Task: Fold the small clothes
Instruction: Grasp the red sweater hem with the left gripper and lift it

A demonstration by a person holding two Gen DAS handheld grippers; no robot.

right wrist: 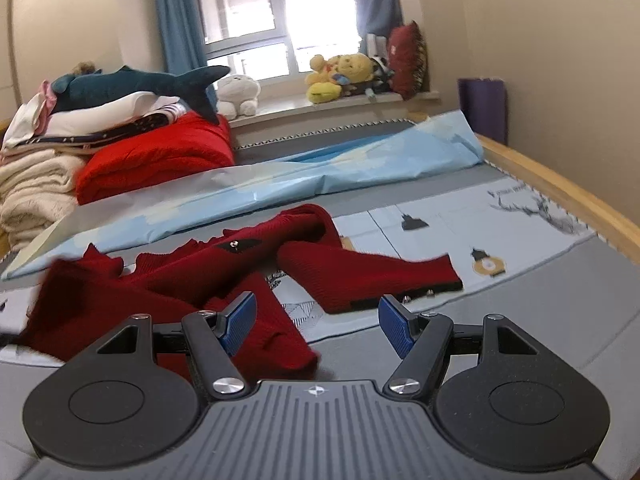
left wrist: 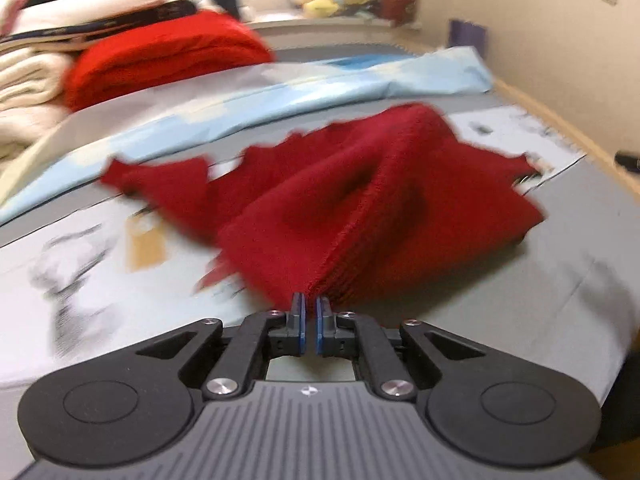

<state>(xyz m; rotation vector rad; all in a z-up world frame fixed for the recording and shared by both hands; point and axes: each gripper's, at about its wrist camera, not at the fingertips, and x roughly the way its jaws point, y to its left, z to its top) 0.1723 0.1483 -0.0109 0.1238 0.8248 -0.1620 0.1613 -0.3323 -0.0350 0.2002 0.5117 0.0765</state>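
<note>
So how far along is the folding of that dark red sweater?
Barely begun. Done: a pile of folded clothes sits at the back left. In hand: the left gripper is shut on an edge of the dark red sweater, pulling it up. Left: the sweater lies crumpled, one sleeve sprawled out; the right gripper is open over the bed, holding nothing.

Your left wrist view looks down steeply, very near the dark red sweater (left wrist: 372,200) on the bed (left wrist: 560,300). Your right wrist view looks flatter and from farther back, toward the window (right wrist: 276,20). Both share the sweater and the folded pile (left wrist: 120,52).
</note>
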